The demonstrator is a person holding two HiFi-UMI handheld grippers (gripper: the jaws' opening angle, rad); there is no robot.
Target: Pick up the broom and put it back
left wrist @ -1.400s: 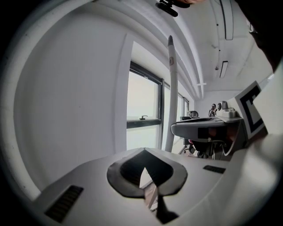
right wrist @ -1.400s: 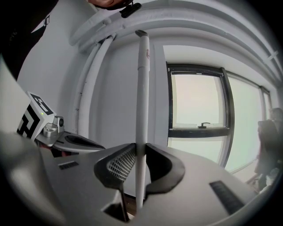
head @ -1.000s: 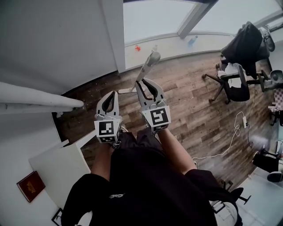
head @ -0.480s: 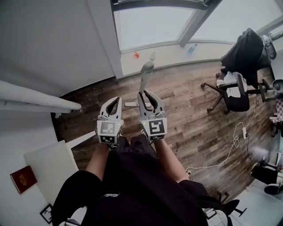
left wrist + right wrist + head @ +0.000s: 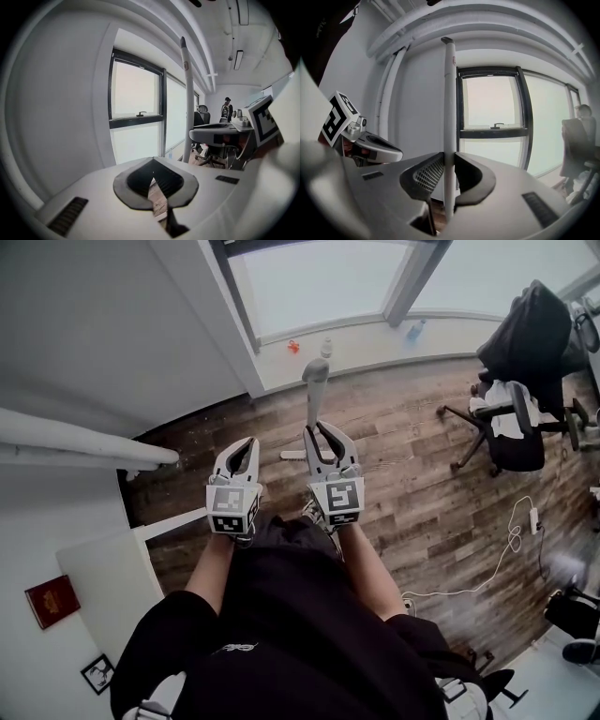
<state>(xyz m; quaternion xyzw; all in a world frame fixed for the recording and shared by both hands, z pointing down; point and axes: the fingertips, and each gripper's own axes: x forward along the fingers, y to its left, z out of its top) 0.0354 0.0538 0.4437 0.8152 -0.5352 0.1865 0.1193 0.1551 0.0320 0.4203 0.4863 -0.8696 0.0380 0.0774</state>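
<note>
The broom's white handle [image 5: 315, 390] stands upright in my right gripper [image 5: 322, 432], with its head [image 5: 292, 456] low over the wooden floor beneath. In the right gripper view the handle [image 5: 449, 93] runs straight up between the dark pads [image 5: 425, 174], and the right gripper [image 5: 449, 165] is shut on it. My left gripper [image 5: 245, 448] hangs just left of the broom, apart from it. In the left gripper view the left gripper [image 5: 153, 179] is shut, its pad tips touching with nothing between them. The handle [image 5: 187, 103] and the right gripper [image 5: 220, 133] show to its right.
A grey wall and a large window [image 5: 319, 287] lie ahead, with small bottles [image 5: 326, 348] on the sill. A white pipe [image 5: 84, 442] runs at the left. An office chair [image 5: 520, 418] with a black jacket and a floor cable [image 5: 516, 531] are at the right. A white table [image 5: 103, 587] is at lower left.
Both grippers and the broom have moved towards the window wall. The handle now stands straighter in the head view. Neither grip has changed.
</note>
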